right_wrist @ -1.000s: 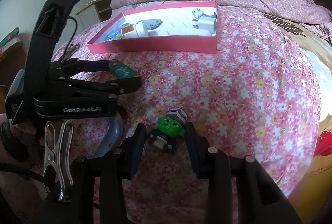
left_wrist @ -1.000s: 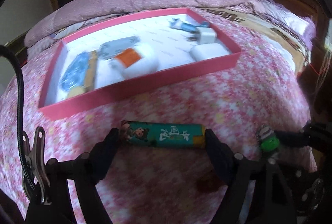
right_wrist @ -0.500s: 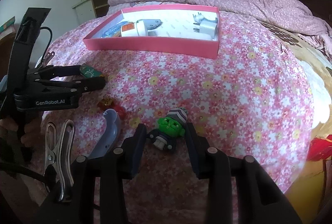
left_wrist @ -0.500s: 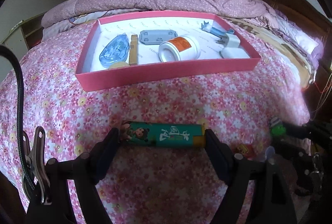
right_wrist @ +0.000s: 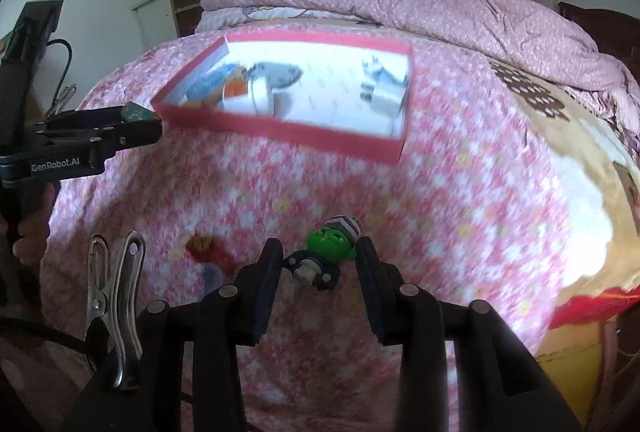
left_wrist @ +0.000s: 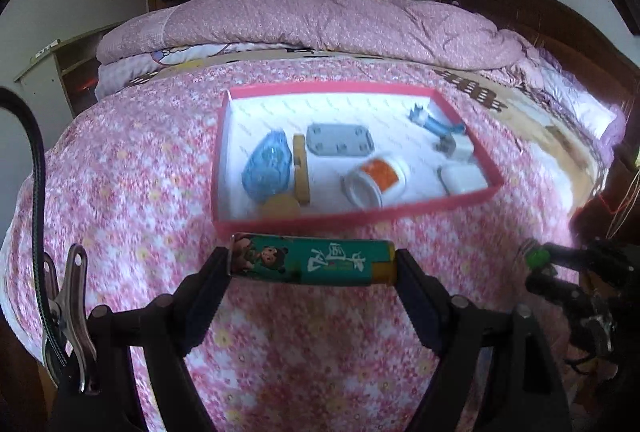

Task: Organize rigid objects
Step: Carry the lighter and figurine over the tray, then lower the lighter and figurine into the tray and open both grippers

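Under me is a bed (left_wrist: 120, 200) spread with a soft pink flowered quilt, and a puffier mauve duvet (left_wrist: 312, 20) is heaped at its far end. On the quilt sits a shallow pink tray (left_wrist: 472, 198) of stiff card with a white floor; its near wall and the things inside are smeared by blur, so I can only make out a white jar with an orange label (left_wrist: 376, 178) lying on its side, a flat grey plate (left_wrist: 339, 139), a blue clear plastic piece (left_wrist: 267, 165) and white plug-like blocks at the right. My left gripper (left_wrist: 312, 264) clamps a long teal cartoon-printed bar (left_wrist: 312, 260) by its two ends, fingers set wide, its long axis running straight across between them, lifted just short of the tray's near wall. My right gripper (right_wrist: 318, 264) pinches a small green-faced figure (right_wrist: 330, 244) with a striped cap, head pointing up-right, its dark body towards the left finger. A red toy (right_wrist: 208, 250) on the quilt is too blurred to read.
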The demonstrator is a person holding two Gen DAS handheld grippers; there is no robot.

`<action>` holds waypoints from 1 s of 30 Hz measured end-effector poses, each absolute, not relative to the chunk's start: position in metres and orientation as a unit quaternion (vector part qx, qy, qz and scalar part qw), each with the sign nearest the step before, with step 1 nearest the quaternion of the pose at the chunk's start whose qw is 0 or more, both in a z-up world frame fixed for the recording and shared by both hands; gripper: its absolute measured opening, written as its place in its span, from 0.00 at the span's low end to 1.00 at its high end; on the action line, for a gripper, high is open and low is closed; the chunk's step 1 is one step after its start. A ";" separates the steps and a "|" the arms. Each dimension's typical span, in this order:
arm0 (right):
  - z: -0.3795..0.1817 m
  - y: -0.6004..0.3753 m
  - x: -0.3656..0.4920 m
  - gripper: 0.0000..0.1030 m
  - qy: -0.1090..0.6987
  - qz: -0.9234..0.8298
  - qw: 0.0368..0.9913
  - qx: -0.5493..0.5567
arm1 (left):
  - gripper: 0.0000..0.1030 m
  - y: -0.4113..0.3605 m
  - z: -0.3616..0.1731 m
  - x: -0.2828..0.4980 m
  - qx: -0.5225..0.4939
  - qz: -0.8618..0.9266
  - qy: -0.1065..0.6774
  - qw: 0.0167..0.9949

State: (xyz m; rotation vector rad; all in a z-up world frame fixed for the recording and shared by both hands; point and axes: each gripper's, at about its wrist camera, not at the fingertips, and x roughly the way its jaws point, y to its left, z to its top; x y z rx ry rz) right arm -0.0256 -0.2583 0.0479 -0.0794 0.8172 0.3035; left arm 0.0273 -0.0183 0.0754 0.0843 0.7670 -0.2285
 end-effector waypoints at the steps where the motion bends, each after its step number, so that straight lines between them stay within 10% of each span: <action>1: 0.053 -0.258 -0.022 0.38 0.395 0.147 0.906 -0.041 | 0.82 -0.018 0.078 0.030 0.041 -0.112 0.373 0.920; 30: 0.066 -0.235 0.106 0.38 0.365 0.145 0.920 -0.007 | 0.82 -0.049 0.070 0.149 0.035 -0.089 0.353 0.931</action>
